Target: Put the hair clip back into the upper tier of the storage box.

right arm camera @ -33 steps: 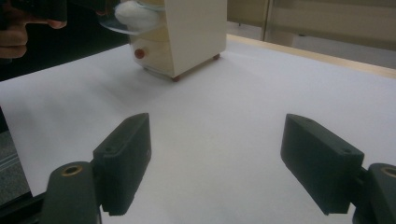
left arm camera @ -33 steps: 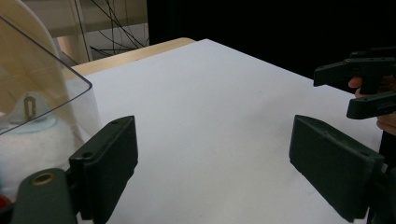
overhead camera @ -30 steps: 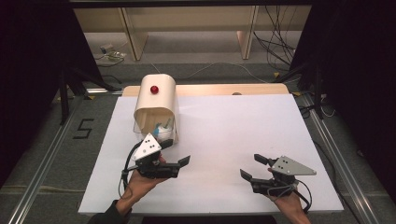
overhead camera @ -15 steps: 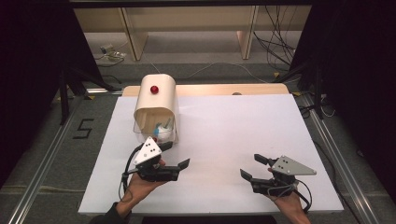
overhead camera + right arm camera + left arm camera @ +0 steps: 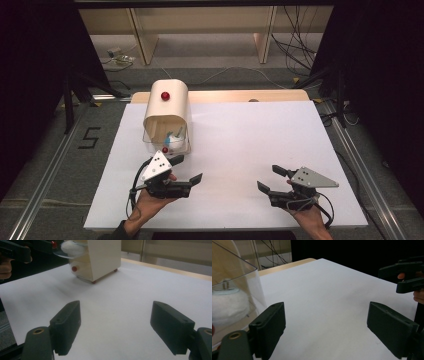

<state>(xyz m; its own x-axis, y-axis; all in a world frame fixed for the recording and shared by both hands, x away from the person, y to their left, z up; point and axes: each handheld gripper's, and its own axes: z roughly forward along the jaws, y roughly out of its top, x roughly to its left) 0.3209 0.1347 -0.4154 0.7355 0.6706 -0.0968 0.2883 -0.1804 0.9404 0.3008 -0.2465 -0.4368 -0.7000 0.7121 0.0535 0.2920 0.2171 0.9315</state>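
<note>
- Left gripper (image 5: pixel 186 170): held in the person's left hand (image 5: pixel 150 202) over the near-left part of the white worktop (image 5: pixel 250 140). Jaws spread wide, nothing between them. In the left gripper view only bare white surface lies between the two black jaws.
- Left gripper sits just in front of the clear front of the cream box (image 5: pixel 166 116); one jaw tip lies close by the box's lower front edge. Contact with the box: cannot tell from the high view.
- Cream box: stands upright on the left half of the worktop, near its far edge. Rounded top with a red knob (image 5: pixel 164 95). A second small red knob (image 5: pixel 165 149) sits low on the clear front.
- Clear front panel (image 5: pixel 234 287): transparent and curved; through it a white fluffy item (image 5: pixel 227 307) shows inside the box. In the high view the same white item has a bit of light blue beside it; what it is, cannot tell.
- Right gripper (image 5: pixel 272 179): held in the person's right hand (image 5: pixel 310 220) near the near-right corner of the worktop, well apart from the box. Jaws wide open, holding nothing. Grey three-cornered plate on top points toward the right edge.
- Right gripper view: box (image 5: pixel 100 260) seen at the far left across bare worktop, small red feet under it.
- Strip of wooden tabletop (image 5: pixel 240 95) shows along the far edge of the worktop.
</note>
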